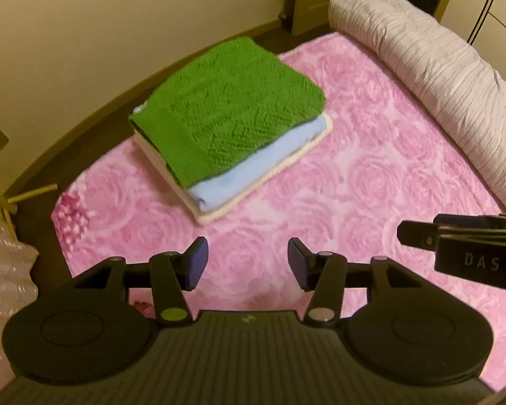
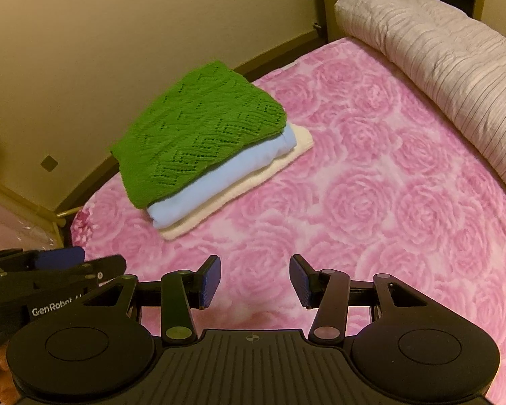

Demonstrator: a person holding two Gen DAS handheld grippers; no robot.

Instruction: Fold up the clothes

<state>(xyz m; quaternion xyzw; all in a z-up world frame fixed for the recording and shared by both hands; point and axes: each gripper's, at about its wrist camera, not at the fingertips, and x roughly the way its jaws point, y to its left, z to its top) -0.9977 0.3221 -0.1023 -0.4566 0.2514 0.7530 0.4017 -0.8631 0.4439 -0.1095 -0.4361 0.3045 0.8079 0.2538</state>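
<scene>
Both the left gripper and the right gripper hover wide and empty over the pink bed. A green sweater tops the folded stack, largely hiding the blue and cream clothes beneath.

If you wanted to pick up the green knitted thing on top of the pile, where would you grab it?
Probably the green knitted top by its near edge, where it overhangs the light blue garment below. Come in low from the front with the right gripper, jaws open, one finger above and one under that edge. It is folded flat, so its middle offers nothing to pinch.
</scene>
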